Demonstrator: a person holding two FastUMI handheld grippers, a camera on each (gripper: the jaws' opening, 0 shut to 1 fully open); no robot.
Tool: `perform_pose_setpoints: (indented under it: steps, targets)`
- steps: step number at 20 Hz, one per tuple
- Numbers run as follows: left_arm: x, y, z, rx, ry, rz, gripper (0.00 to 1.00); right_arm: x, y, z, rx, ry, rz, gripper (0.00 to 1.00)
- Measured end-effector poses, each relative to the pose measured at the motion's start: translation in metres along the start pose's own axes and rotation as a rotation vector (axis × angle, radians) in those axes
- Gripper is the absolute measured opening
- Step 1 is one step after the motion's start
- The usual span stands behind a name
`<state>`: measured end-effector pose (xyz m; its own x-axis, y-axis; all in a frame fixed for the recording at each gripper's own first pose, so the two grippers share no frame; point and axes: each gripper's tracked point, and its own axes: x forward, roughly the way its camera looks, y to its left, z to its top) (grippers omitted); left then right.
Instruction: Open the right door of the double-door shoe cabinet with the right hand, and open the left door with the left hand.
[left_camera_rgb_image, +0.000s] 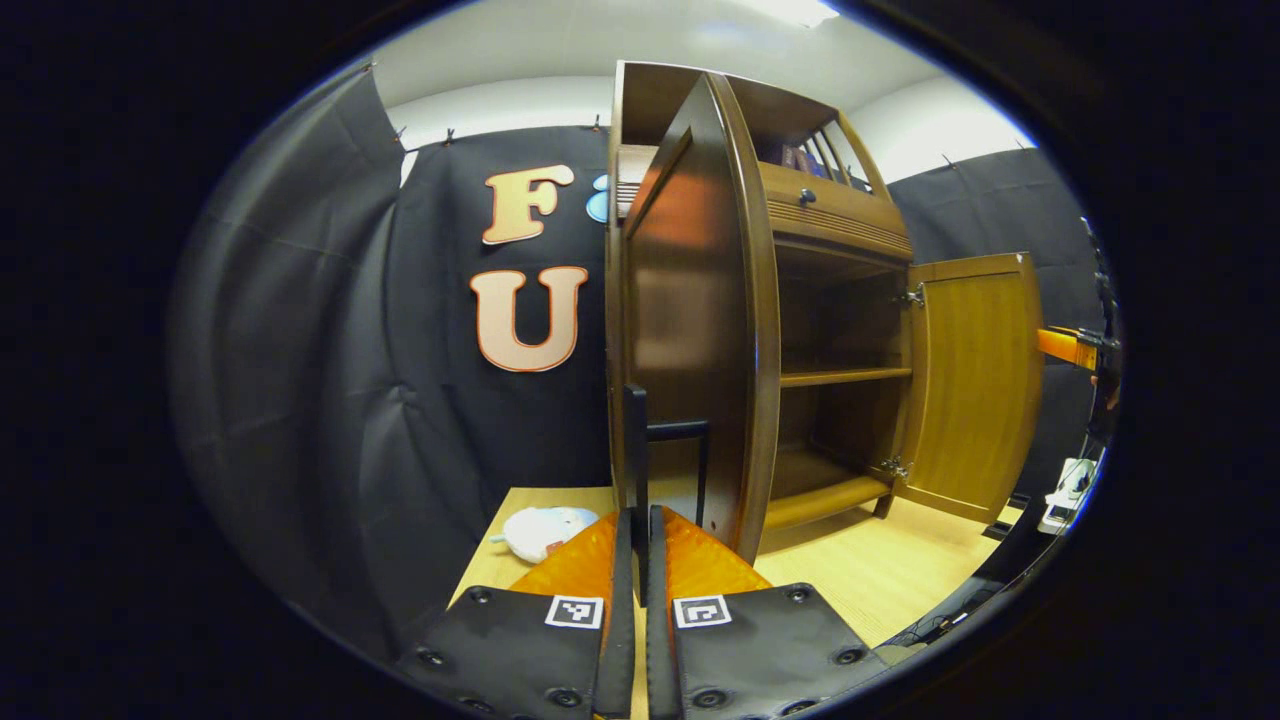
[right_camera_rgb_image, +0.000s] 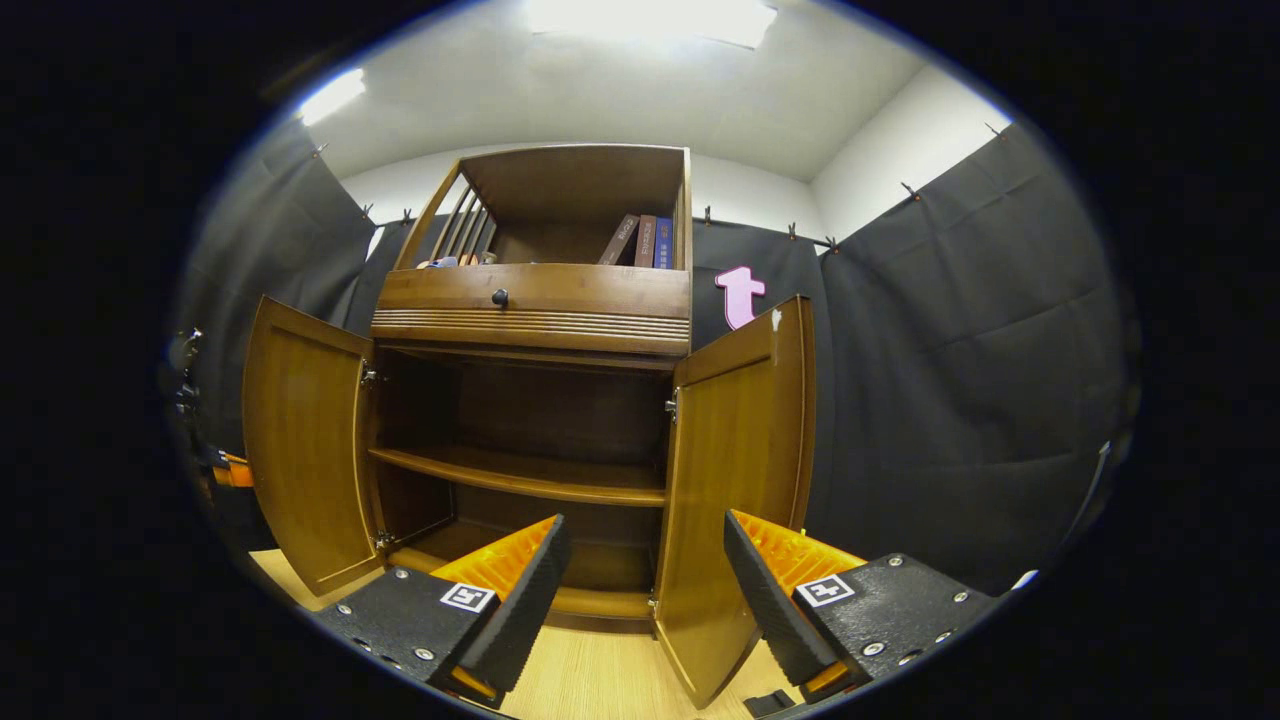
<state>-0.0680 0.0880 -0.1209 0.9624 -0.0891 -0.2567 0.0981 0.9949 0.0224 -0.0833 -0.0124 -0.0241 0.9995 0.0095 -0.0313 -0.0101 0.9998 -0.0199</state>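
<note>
The wooden shoe cabinet (right_camera_rgb_image: 530, 310) stands with both doors swung open, its shelves bare. My left gripper (left_camera_rgb_image: 640, 535) is shut on the black bar handle (left_camera_rgb_image: 636, 440) of the left door (left_camera_rgb_image: 690, 330), which I see almost edge-on. That left door (right_camera_rgb_image: 300, 450) also stands wide at the left of the right gripper view. My right gripper (right_camera_rgb_image: 645, 530) is open, fingers far apart, with the lower part of the right door (right_camera_rgb_image: 740, 470) just beyond them and nothing between them. The right door (left_camera_rgb_image: 975, 390) and the right gripper (left_camera_rgb_image: 1065, 347) appear far right in the left gripper view.
A drawer with a dark knob (right_camera_rgb_image: 499, 297) sits above the doors, with books (right_camera_rgb_image: 645, 240) on the top shelf. A white object (left_camera_rgb_image: 545, 530) lies on the light wooden floor (left_camera_rgb_image: 880, 570) left of the cabinet. A power strip (left_camera_rgb_image: 1065, 490) lies at the far right.
</note>
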Motion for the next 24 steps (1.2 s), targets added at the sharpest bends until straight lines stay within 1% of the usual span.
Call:
perform_pose_setpoints:
  steps: [2,3,4,5,7,9,10,11,12,13,14,15,17,18,19,20,21,22,23,24]
  targets:
    - [0.002,0.023,0.000,-0.017,-0.002,0.026,0.12,0.003,0.006,-0.002,-0.006,0.007,0.007,0.98]
    - [0.002,0.033,0.000,-0.029,-0.004,0.035,0.14,0.004,0.010,-0.003,-0.009,0.008,0.011,0.98]
    - [0.001,0.036,0.001,-0.053,-0.008,0.008,0.09,0.005,0.013,-0.003,-0.011,0.008,0.015,0.94]
    - [0.000,0.034,0.004,-0.083,-0.014,-0.024,0.08,0.007,0.016,-0.005,-0.012,0.007,0.019,0.94]
    - [0.000,0.037,0.005,-0.102,-0.022,-0.058,0.11,0.012,0.022,-0.009,-0.009,0.013,0.029,0.94]
    - [-0.002,0.041,0.004,-0.102,-0.022,-0.071,0.11,0.018,0.024,-0.014,0.004,0.024,0.036,0.94]
    - [0.000,0.039,0.005,-0.105,-0.020,-0.076,0.14,0.021,0.023,-0.017,0.012,0.031,0.037,0.94]
    - [-0.001,0.041,0.005,-0.106,-0.018,-0.070,0.14,0.024,0.024,-0.019,0.018,0.038,0.040,0.98]
    - [-0.004,0.041,0.006,-0.105,-0.016,-0.061,0.09,0.025,0.024,-0.021,0.024,0.045,0.041,0.94]
    - [-0.007,0.040,0.008,-0.099,-0.020,-0.051,0.11,0.026,0.023,-0.023,0.029,0.052,0.043,0.98]
    - [-0.011,0.039,0.012,-0.092,-0.025,-0.038,0.13,0.028,0.022,-0.024,0.034,0.057,0.046,0.94]
    - [-0.017,0.041,0.013,-0.089,-0.017,-0.009,0.18,0.029,0.021,-0.025,0.036,0.061,0.046,0.90]
    - [-0.029,0.046,0.017,-0.080,0.008,0.067,0.18,0.030,0.017,-0.026,0.036,0.060,0.043,0.90]
    - [-0.039,0.045,0.019,-0.071,0.003,0.091,0.25,0.030,0.016,-0.024,0.038,0.059,0.041,0.94]
    - [-0.047,0.043,0.025,-0.062,-0.009,0.112,0.31,0.030,0.015,-0.023,0.042,0.059,0.041,0.94]
    - [-0.054,0.040,0.035,-0.053,-0.025,0.128,0.28,0.030,0.014,-0.022,0.046,0.058,0.042,0.94]
    - [-0.061,0.039,0.043,-0.040,-0.043,0.152,0.29,0.031,0.013,-0.020,0.049,0.058,0.044,0.94]
    - [-0.067,0.035,0.055,-0.031,-0.068,0.168,0.36,0.030,0.013,-0.020,0.051,0.059,0.046,0.90]
    - [-0.074,0.035,0.065,-0.018,-0.095,0.196,0.40,0.030,0.013,-0.018,0.053,0.058,0.049,0.90]
    - [-0.079,0.034,0.075,-0.009,-0.120,0.218,0.43,0.032,0.012,-0.013,0.051,0.057,0.050,0.94]
